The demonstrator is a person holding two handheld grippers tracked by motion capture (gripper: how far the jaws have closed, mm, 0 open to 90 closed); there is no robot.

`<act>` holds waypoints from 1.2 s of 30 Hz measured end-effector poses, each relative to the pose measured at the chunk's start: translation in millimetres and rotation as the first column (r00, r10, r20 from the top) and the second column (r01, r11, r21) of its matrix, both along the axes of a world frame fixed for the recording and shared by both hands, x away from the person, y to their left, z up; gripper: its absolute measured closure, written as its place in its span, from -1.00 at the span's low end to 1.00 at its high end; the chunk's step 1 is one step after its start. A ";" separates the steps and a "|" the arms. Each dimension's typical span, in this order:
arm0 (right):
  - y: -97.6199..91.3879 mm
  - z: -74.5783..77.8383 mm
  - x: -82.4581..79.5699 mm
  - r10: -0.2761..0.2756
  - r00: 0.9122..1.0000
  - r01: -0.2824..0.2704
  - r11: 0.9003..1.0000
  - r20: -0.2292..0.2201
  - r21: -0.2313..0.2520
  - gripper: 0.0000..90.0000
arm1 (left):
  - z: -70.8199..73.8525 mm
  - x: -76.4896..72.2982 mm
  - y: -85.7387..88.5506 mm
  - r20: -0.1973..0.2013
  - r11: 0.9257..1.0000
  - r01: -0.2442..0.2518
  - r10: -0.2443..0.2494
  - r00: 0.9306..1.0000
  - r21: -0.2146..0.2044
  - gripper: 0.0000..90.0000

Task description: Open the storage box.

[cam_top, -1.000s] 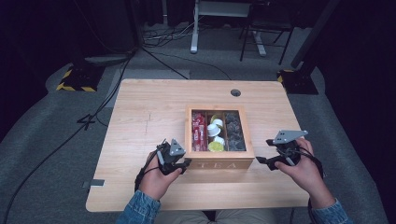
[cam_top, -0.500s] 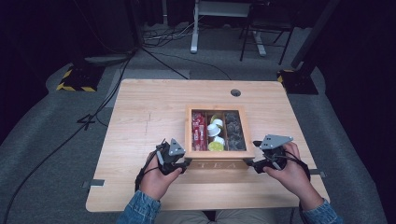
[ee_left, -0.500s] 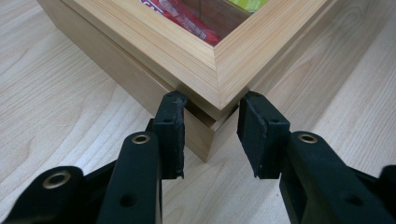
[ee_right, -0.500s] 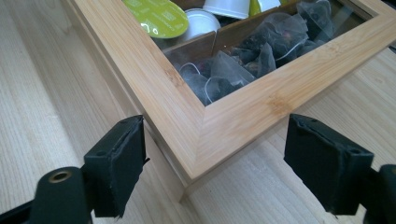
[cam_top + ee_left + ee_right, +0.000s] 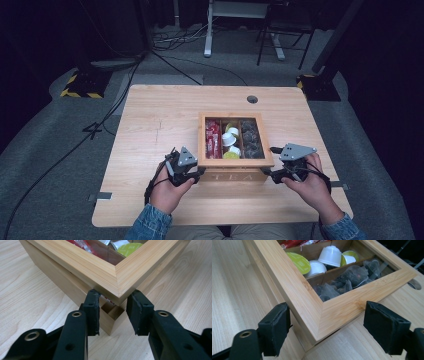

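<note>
Black rubber pads of the left gripper (image 5: 113, 315) are closing on the near-left corner of the wooden tea box (image 5: 235, 162), one finger (image 5: 92, 312) on each face of that corner, just under the overhang of the glass-paned lid (image 5: 117, 277); the jaws are standing as narrow as they go and appear to be bearing on the wood.

Right gripper (image 5: 327, 332): jaws spread wide, straddling the near-right corner of the box without pressing, the pads (image 5: 385, 325) standing apart from the lid frame on either side. Nothing is being held there yet.

Box position: sitting on the pale wooden table (image 5: 150, 125), right of centre, toward the person's edge, its front face lettered TEA and directly between the two hands. Its long axis is running left to right across the person, so each gripper is meeting one end of the front edge; both are about equally near.

Contents, seen through the pane: red sachets (image 5: 212, 137) in the left compartment, white and green capsules (image 5: 230, 142) in the middle, dark tea bags (image 5: 251, 140) in the right.

Judgement: the right side is still needing to close before the box can be handled evenly.
</note>
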State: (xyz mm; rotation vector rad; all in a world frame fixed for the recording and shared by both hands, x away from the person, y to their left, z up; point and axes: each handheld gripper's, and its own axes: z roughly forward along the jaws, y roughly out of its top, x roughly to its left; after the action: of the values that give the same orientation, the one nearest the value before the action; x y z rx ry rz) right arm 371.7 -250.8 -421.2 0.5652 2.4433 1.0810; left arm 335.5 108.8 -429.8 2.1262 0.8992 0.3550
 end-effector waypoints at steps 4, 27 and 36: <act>-0.9 2.5 -1.4 0.010 1.000 -0.010 1.000 0.025 0.007 -0.47 | 1.2 0.9 0.4 0.005 1.000 -0.003 0.003 1.000 -0.022 0.35; -5.2 23.1 0.3 0.034 0.996 -0.039 0.997 0.084 0.060 -0.35 | 9.9 -1.8 15.5 0.042 0.994 -0.082 0.085 0.995 -0.078 0.06; -5.9 38.1 5.4 0.054 0.990 -0.064 0.996 0.127 0.068 -0.22 | 8.8 -5.3 33.3 0.034 0.989 -0.126 0.129 0.991 -0.083 0.06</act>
State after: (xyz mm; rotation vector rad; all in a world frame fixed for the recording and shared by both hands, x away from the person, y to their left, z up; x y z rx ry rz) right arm 377.0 -256.6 -383.1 0.4358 2.3338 1.1958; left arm 330.3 142.0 -420.9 1.9865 1.0130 0.4169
